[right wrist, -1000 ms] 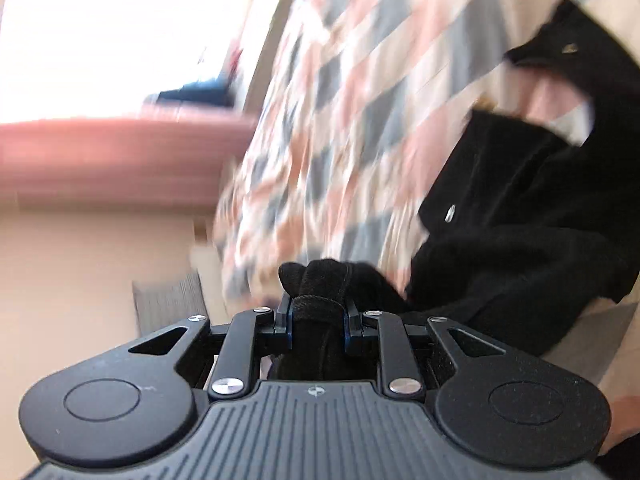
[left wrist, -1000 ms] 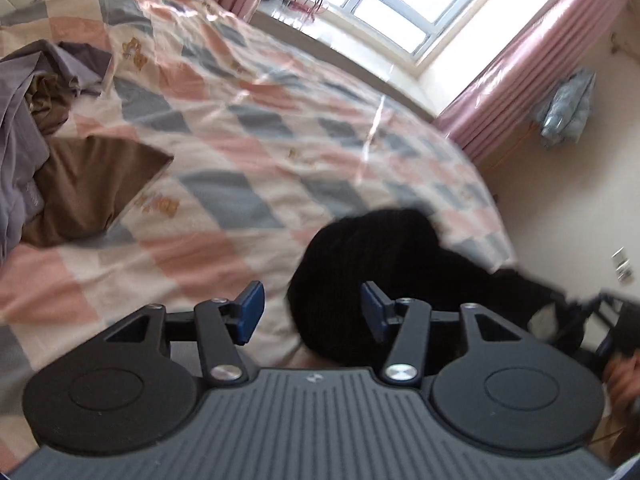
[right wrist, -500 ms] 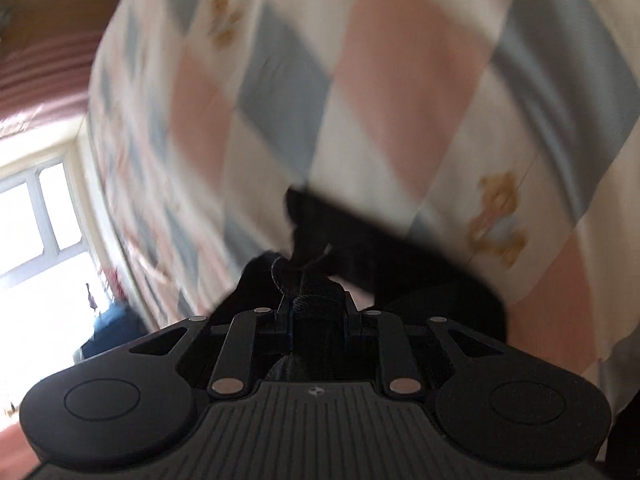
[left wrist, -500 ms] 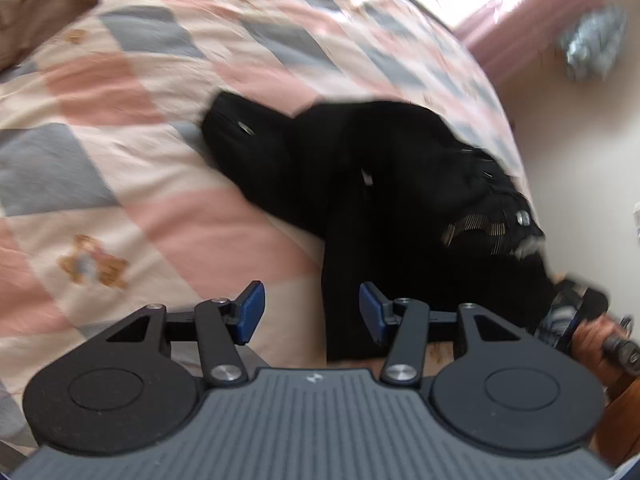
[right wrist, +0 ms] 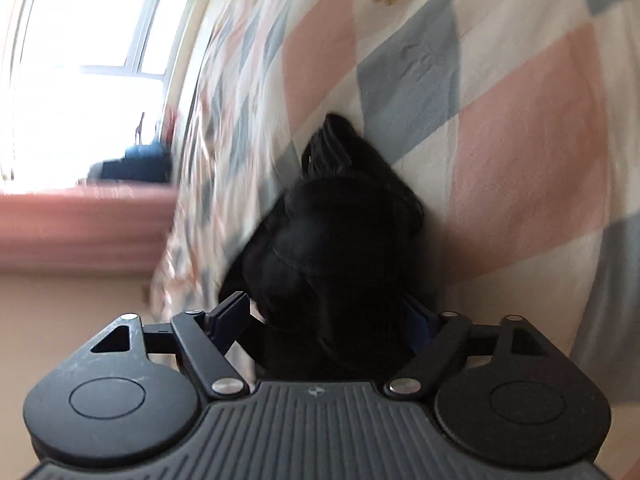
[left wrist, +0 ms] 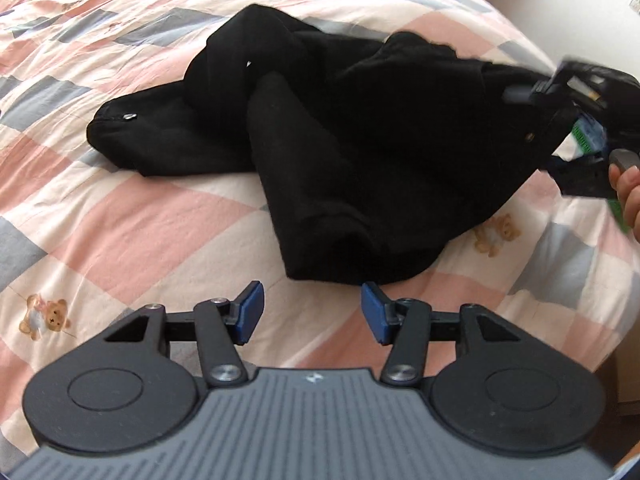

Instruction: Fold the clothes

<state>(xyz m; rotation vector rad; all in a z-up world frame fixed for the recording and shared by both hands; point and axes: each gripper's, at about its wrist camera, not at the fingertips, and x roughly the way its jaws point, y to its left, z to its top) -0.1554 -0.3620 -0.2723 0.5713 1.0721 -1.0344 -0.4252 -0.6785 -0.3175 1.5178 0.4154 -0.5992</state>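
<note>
A black garment (left wrist: 344,128) lies crumpled on the checked bedspread (left wrist: 132,216), one thick fold reaching toward me. My left gripper (left wrist: 312,312) hovers just short of that fold's near edge, jaws apart with nothing between them and still widening a little. In the left wrist view my right gripper (left wrist: 560,92) sits at the garment's far right end, a hand (left wrist: 628,196) behind it. In the right wrist view my right gripper (right wrist: 324,320) is opening; black cloth (right wrist: 332,248) still bulges between the spread jaws, and the pads no longer pinch it.
The bed's edge drops off on the right in the left wrist view. The right wrist view shows a bright window (right wrist: 80,60), a pink curtain (right wrist: 80,232) and a beige wall beyond the bed's side.
My right gripper, shut on black cloth before, has spread its jaws. My left gripper swept across the bed and came down close to the garment's near fold.
</note>
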